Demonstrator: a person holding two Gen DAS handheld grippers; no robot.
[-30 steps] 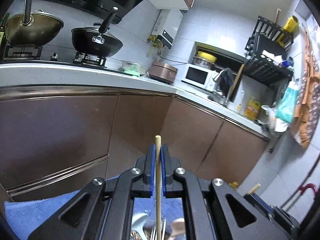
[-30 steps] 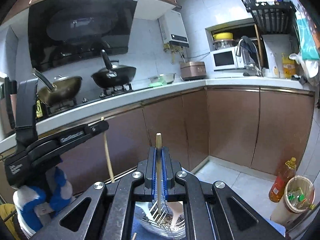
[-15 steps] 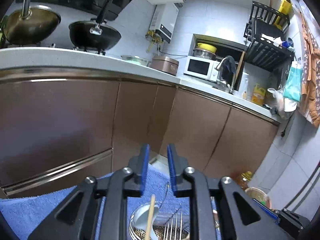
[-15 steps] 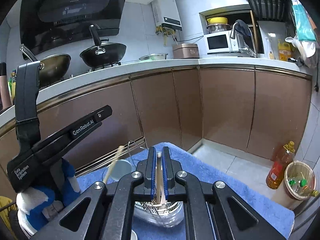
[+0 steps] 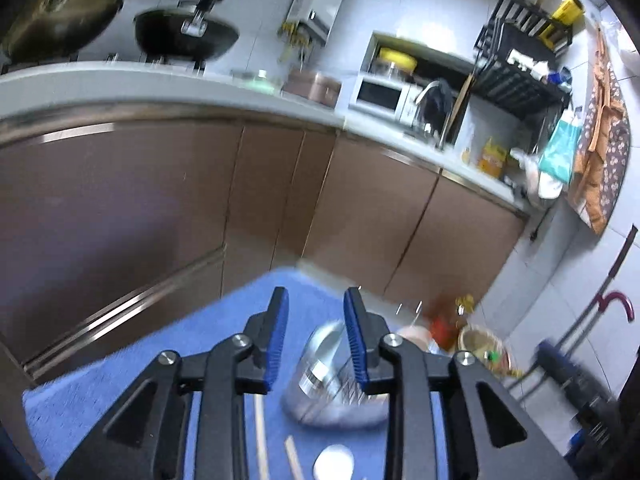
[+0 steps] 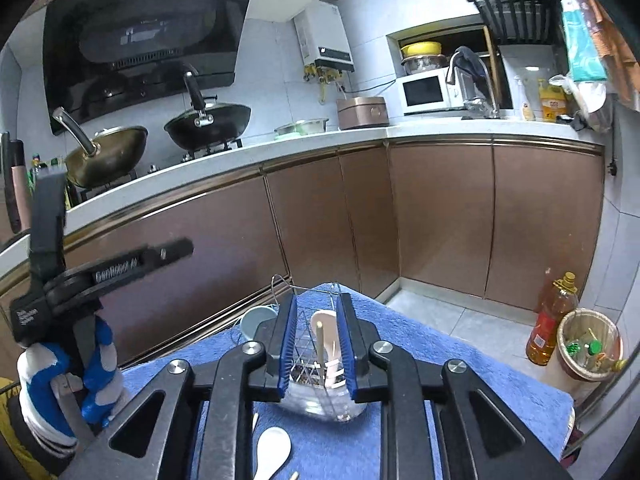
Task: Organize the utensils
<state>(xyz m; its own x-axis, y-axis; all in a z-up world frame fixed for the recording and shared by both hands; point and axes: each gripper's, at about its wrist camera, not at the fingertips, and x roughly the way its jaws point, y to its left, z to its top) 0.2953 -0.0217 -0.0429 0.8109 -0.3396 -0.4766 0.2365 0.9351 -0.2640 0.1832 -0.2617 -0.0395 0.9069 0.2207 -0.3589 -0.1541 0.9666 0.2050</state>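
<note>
A metal wire utensil holder (image 6: pixel 320 392) stands on the blue cloth (image 6: pixel 460 360), with a chopstick (image 6: pixel 320 344) and a white spoon (image 6: pixel 332 340) upright in it. My right gripper (image 6: pixel 318 344) is open and empty just above the holder. My left gripper (image 5: pixel 316 336) is open and empty, left of the holder (image 5: pixel 328 384); it shows at the left of the right wrist view (image 6: pixel 100 272). Loose chopsticks (image 5: pixel 260 432) and a white spoon (image 5: pixel 334 462) lie on the cloth below it. The spoon also shows in the right wrist view (image 6: pixel 272 452).
A pale blue cup (image 6: pixel 256 320) stands behind the holder. Brown cabinets (image 6: pixel 440 216) and a counter with woks (image 6: pixel 208 124) lie beyond. An oil bottle (image 6: pixel 552 320) and a bin (image 6: pixel 588 344) stand on the floor at the right.
Both grippers have opened and let their chopsticks go into the holder. The left gripper has swung down and left toward the loose utensils on the cloth.
</note>
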